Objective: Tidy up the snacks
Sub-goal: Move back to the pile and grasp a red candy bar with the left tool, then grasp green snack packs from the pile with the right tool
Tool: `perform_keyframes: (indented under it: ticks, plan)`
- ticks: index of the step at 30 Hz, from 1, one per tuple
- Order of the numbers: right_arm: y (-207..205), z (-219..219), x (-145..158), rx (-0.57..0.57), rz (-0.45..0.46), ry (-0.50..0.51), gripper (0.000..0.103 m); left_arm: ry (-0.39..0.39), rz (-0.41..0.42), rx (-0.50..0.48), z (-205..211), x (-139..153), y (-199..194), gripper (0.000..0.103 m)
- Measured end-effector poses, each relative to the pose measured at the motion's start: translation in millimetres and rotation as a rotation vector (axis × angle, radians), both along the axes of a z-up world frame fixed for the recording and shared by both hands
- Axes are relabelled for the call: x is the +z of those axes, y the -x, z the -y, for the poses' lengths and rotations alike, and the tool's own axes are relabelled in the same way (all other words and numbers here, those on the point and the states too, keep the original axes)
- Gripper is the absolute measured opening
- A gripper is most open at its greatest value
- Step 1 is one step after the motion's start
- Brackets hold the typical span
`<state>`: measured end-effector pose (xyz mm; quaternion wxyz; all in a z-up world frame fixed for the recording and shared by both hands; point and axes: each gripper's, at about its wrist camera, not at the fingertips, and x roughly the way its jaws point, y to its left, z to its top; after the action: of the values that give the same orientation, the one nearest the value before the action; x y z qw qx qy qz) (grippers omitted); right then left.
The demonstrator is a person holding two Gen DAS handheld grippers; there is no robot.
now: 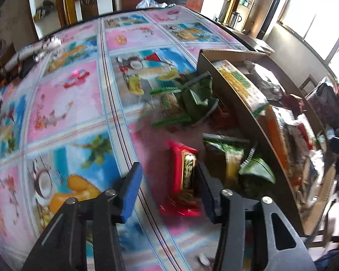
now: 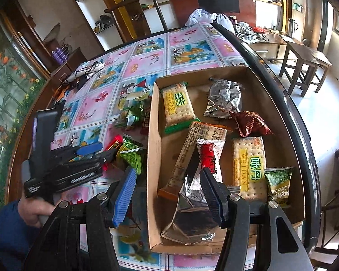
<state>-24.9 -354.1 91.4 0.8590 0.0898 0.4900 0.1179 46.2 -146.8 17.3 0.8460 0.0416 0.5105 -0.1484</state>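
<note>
On the flowered plastic tablecloth [image 1: 79, 103], beside the shallow cardboard tray [image 2: 153, 158] of snack packets, the left gripper [image 1: 167, 192] straddles a red foil snack packet [image 1: 182, 176], jaws apart, not pinching. Above the tray, the right gripper [image 2: 167, 194] hangs open and empty.

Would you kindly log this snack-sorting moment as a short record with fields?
surface: table with a picture-tile cloth
container: cardboard box, open top
in box: two WEIDAN cracker packs, silver packets, a red-and-white stick, a brown pouch
outside box: red packet, green packets
left gripper: open, astride the red packet
right gripper: open, empty, above the box's near wall
</note>
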Motion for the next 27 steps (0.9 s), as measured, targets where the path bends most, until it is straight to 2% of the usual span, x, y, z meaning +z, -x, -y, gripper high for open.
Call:
perform_keyframes:
  ticks: [2,4,6,17,21,22,27]
  plan:
    - [-1.4,-1.0,-1.7,0.008,-0.007,-0.008,0.063,-0.035,0.016,-0.002,2.5,-0.5,-2.2,0.038]
    - [-3.5,-4.8,-3.0,0.02,-0.013,-0.015,0.063,-0.076,0.036,0.003,3.0,-1.0,-1.8,0.024]
    - [-5.5,-11.2,-4.4,0.039,-0.016,-0.021,0.063,-0.096,0.049,0.014,-1.2,-0.8,1.9,0.021]
    - [-37.0,-75.1,-12.3,0.202,-0.035,-0.024,0.056,-0.092,0.052,0.131,-58.6,0.7,47.6,0.02]
    - [-66.0,-98.5,-23.6,0.208,-0.079,0.016,0.05,-0.093,0.055,0.14,-69.1,1.0,58.5,0.02]
    - [-73.7,-103.8,-28.6,0.209,-0.084,0.028,0.046,-0.094,0.056,0.139,-70.7,1.2,60.4,0.021]
    - [-95.7,-111.7,-55.5,0.172,-0.141,0.089,0.042,-0.094,0.059,0.131,-78.8,1.6,68.3,0.021]
